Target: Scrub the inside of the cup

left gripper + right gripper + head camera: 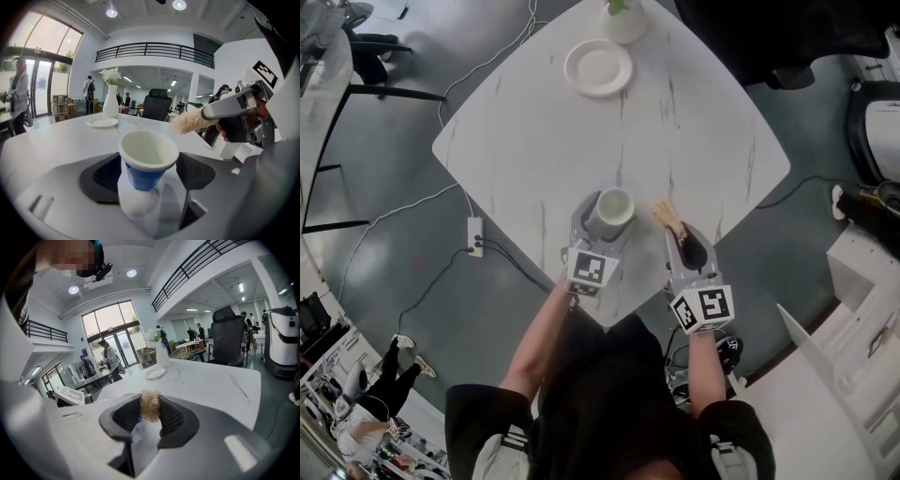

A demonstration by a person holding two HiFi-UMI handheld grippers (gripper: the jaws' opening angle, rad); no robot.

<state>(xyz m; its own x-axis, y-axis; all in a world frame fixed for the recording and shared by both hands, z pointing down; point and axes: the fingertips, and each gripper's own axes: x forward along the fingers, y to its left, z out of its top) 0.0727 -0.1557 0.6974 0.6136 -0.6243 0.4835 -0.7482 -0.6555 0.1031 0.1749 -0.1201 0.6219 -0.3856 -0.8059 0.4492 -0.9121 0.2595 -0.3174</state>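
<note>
A paper cup [615,206] [149,157], blue outside and white inside, stands upright on the white marble table [525,131] near its front corner. My left gripper [607,223] [147,172] is open around it, a dark pad on each side with a small gap to the cup's wall. Just right of the cup, my right gripper [684,246] [150,420] is shut on a brush [667,216] [192,122] [150,406] with a grey handle and a fluffy tan head. The brush head sticks out past the jaws, level with the cup's rim and apart from it.
A white plate [598,67] [102,122] and a white vase with flowers [623,19] [111,101] stand at the table's far corner. A power strip [475,236] and cables lie on the floor to the left. Office chairs and people are in the background.
</note>
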